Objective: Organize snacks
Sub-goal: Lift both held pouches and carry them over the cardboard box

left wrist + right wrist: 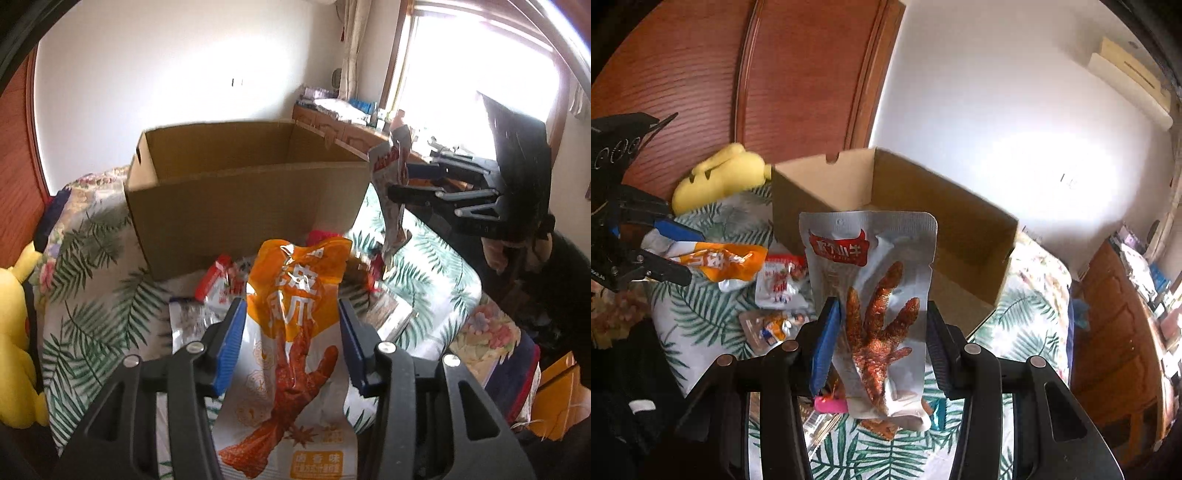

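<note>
- Left wrist view: the left gripper (291, 332) has its blue ribbed pads clamped on either side of a glossy orange-and-white crinkled plastic snack pouch (295, 332) printed with a red chicken foot; the pouch is lifted off the leaf-print bedspread (92, 295) and its top leans toward the box.
- Straight ahead stands the open brown corrugated cardboard box (240, 206), plain matte walls, flaps cut away, a small hand slot on its left side; it sits on the bedspread toward the far edge of the bed.
- At the box's near foot lie loose packets on the bedspread: a small red-and-white foil sachet (216, 284) and a silvery clear packet (188, 321), both wrinkled.
- A soft yellow plush toy (14, 332) sits at the bed's left edge.
- Right wrist view: the right gripper (882, 339) is gripping a flat silver foil pouch (875, 288) with a red label and a clear window showing a reddish-brown chicken foot; it is held upright in the air just in front of the box's near corner.
- To the left in the same view, the other gripper's orange pouch shows, squeezed between its blue-tipped fingers.
</note>
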A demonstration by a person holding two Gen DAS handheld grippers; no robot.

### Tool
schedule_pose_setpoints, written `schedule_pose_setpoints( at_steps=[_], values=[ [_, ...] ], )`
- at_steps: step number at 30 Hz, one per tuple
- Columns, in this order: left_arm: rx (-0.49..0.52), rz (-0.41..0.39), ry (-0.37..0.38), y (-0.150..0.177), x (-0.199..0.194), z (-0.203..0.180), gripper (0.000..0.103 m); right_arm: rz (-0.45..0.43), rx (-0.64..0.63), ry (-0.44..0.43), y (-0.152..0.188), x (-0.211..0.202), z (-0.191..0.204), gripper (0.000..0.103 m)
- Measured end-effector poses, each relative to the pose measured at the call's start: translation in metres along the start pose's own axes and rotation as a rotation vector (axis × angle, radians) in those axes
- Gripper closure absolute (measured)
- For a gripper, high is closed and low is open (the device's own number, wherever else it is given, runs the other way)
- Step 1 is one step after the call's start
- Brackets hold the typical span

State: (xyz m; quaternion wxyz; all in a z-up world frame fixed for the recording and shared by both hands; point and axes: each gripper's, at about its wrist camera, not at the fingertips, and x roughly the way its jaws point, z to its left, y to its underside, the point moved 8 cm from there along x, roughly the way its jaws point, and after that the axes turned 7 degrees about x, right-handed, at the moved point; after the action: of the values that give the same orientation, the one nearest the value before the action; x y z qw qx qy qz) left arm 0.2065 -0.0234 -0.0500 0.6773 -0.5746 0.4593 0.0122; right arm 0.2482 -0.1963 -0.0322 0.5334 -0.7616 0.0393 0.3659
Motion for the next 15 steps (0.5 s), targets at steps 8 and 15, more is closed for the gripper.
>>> schedule_pose_setpoints(
  at_steps=[8,15],
  values=[
    [0.044,-0.093,-0.047,-0.062,-0.023,0.013,0.056,-0.090,0.019,0.013,-0.042,-0.026,-0.011,0.058],
    [0.078,-0.177,-0.102,-0.124,-0.036,0.036,0.055,-0.164,0.034,0.038,-0.092,-0.026,-0.029,0.058]
  ],
)
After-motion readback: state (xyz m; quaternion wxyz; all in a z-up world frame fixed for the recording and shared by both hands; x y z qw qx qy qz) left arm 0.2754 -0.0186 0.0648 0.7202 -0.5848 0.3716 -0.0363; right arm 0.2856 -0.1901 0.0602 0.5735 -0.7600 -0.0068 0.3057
